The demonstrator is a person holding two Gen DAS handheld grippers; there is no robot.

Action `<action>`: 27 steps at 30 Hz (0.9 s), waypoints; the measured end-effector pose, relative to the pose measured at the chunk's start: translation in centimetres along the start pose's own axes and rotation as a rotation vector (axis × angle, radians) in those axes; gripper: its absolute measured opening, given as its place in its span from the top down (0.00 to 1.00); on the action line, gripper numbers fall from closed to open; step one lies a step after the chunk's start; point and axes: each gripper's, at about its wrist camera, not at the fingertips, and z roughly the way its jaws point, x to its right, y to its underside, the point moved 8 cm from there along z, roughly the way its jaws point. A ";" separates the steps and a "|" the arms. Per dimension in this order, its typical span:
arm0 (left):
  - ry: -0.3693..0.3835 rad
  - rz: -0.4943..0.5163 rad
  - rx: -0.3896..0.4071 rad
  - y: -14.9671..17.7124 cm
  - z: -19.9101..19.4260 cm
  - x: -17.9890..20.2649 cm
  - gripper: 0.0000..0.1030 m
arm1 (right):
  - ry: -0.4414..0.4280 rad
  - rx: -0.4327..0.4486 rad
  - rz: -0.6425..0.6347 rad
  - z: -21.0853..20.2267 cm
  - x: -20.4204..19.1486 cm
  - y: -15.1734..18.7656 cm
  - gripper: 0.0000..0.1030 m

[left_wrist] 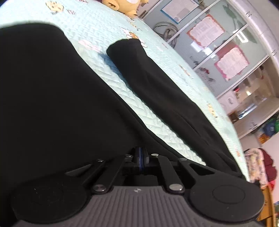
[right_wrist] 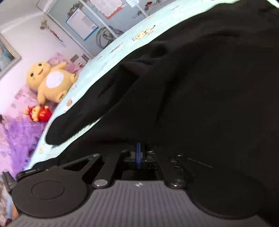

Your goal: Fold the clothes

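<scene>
A black long-sleeved garment [left_wrist: 52, 97] lies on a light blue quilted bed cover [left_wrist: 111, 69]. In the left wrist view its body fills the left and one sleeve [left_wrist: 157, 83] runs along the cover to the right. My left gripper [left_wrist: 141, 153] is shut on the garment's edge, the blue pads pressed together with cloth over them. In the right wrist view the garment [right_wrist: 209, 87] fills most of the frame and a sleeve [right_wrist: 83, 113] stretches to the left. My right gripper [right_wrist: 138, 150] is shut on the garment's edge.
A yellow plush toy [right_wrist: 48, 80] and a small red doll [right_wrist: 41, 113] lie on a purple blanket [right_wrist: 15, 139] beside the cover. The plush also shows at the top of the left wrist view [left_wrist: 125, 6]. Glass doors with posters [left_wrist: 218, 43] stand behind the bed.
</scene>
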 end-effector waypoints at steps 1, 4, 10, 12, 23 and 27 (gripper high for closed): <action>-0.005 0.016 0.017 -0.1 -0.5 0.3 0.90 | -0.006 0.009 0.013 -0.8 -0.1 0.0 0.96; 0.001 0.068 0.085 -0.2 -1.5 1.0 0.56 | -0.085 0.076 -0.015 -3.2 -1.7 -0.3 0.84; 0.010 0.026 0.042 -0.7 -1.6 0.3 0.67 | 0.005 -0.005 -0.105 -1.1 -1.4 1.8 0.82; 0.037 0.027 0.055 -1.4 -2.4 0.4 0.71 | -0.018 -0.012 -0.149 -1.6 -2.9 1.6 0.80; -0.111 -0.081 0.085 -4.3 -4.6 -5.6 0.82 | -0.059 -0.021 -0.148 -5.2 -4.2 4.3 0.81; -0.129 0.031 0.049 -2.9 -5.3 -5.6 0.66 | -0.191 -0.125 -0.122 -5.3 -5.1 7.7 0.81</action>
